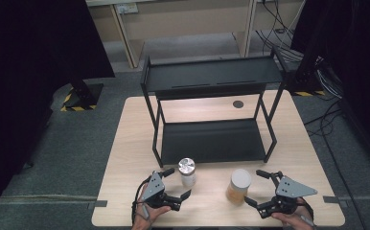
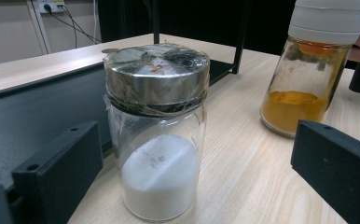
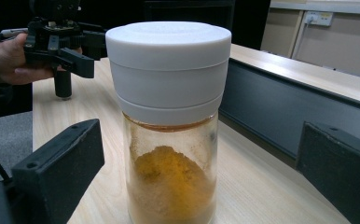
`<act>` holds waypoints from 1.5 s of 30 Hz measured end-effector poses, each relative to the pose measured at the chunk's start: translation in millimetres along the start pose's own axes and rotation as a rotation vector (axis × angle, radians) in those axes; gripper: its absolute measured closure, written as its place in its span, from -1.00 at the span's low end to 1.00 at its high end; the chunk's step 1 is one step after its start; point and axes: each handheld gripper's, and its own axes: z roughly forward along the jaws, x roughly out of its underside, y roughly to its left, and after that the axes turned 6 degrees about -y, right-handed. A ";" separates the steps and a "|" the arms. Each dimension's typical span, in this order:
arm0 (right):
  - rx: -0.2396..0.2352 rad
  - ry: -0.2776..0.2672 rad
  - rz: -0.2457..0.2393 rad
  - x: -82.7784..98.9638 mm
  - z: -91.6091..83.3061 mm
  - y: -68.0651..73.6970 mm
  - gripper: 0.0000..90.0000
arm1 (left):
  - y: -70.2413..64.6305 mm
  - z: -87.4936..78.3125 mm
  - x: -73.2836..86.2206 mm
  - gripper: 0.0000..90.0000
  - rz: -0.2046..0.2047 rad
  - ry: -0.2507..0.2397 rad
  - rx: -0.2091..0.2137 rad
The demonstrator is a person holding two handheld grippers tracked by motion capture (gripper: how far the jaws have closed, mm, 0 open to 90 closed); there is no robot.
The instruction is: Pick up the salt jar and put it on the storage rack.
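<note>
Jaws of the left gripper point(image 1: 179, 182) and right gripper point(image 1: 256, 188) are spread wide, each framing a jar without touching it. Each jar should be centred, then squeezed low on the glass. The glass jar with the steel lid point(image 1: 187, 171) is part-filled with white powder; the white-capped glass jar point(image 1: 238, 186) beside it with orange powder. Beyond them on the light wooden table point(image 1: 130, 143), the black metal two-tier shelf point(image 1: 212, 76) is seen.

Glass jar point(image 2: 159, 158) (shiny metal lid point(image 2: 155, 74))

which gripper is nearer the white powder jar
Left. The left gripper has the white powder jar between its open jaws; the right gripper brackets the orange jar.
</note>
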 end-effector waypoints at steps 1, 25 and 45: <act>-0.001 0.000 0.000 0.0 0.1 0.0 -0.97 | 0.0 0.1 -0.1 -0.97 0.002 0.001 0.001; 0.002 -0.015 0.015 1.9 -0.9 -1.0 -0.97 | 0.9 1.8 -0.5 -0.97 0.003 -0.012 -0.012; 0.002 -0.021 0.017 3.2 -0.7 -1.9 -0.97 | 7.5 16.8 -4.9 -0.97 -0.014 -0.002 -0.017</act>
